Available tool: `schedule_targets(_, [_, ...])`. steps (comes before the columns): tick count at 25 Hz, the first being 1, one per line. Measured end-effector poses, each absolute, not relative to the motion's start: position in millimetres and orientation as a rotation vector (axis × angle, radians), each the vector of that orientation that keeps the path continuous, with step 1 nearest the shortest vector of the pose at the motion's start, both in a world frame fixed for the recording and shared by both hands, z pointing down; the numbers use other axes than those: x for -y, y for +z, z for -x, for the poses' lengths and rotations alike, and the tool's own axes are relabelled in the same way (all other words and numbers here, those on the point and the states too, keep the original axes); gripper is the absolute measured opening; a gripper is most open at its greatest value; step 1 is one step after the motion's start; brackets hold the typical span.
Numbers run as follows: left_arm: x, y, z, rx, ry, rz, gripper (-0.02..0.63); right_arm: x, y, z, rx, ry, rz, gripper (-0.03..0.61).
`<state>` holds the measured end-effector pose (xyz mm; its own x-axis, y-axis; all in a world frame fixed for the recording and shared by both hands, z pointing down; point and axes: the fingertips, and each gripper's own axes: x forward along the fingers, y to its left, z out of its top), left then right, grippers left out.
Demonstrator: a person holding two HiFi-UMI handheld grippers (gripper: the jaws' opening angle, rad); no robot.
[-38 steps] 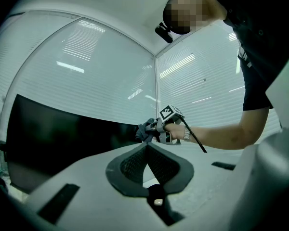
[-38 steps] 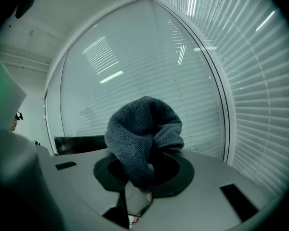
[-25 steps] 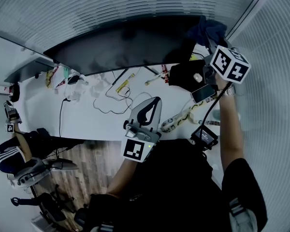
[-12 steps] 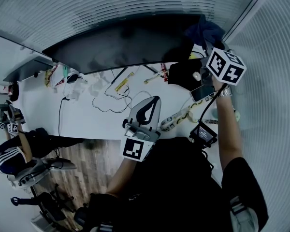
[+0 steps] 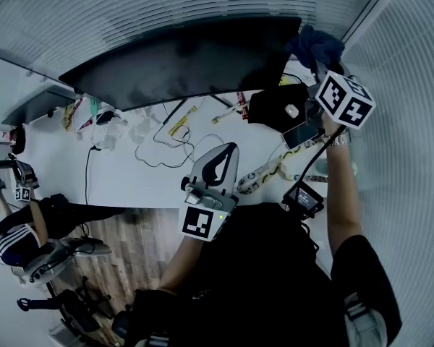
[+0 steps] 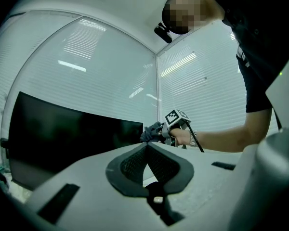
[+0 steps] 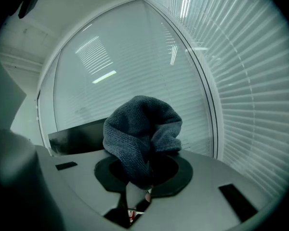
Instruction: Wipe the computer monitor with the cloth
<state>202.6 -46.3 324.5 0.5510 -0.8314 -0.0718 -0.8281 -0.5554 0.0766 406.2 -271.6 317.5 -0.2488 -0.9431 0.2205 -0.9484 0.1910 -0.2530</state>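
Right gripper point(image 5: 319, 61) has edged up a little since a second ago. Its fingers pinch the cloth point(image 7: 142, 129), which is bunched above the tips and now at the top right corner of the monitor point(image 5: 181, 60). Probably wiping that edge. Left gripper point(image 5: 218, 166) hangs back, fingers closed on nothing.
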Motion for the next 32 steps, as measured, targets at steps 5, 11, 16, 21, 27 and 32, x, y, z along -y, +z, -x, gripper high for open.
schedule_targets(5, [45.1,326.9,-208.8,1.440,-0.152,-2.746,0.006,269.2,321.1,-410.3,2.423,0.547,-1.910,0.071])
schedule_targets(11, [46.9,327.9,-203.9,1.457,-0.132,-2.731,0.006,273.5,318.4,-389.7,2.476,0.521,-1.837,0.071])
schedule_targets(16, [49.7,329.4,-193.5,1.494,-0.132,-2.692,0.006,281.4,332.5,-370.5,2.470,0.533,-1.761,0.071])
schedule_targets(21, [50.6,341.8,-186.8,1.503,-0.101,-2.663,0.006,283.4,356.5,-369.0,2.437,0.585,-1.747,0.071])
schedule_targets(27, [54.3,348.0,-194.5,1.472,-0.092,-2.664,0.006,284.2,387.8,-369.3,2.395,0.654,-1.723,0.071])
schedule_targets(32, [57.7,358.1,-199.3,1.447,-0.069,-2.656,0.006,285.5,413.2,-370.4,2.357,0.680,-1.703,0.071])
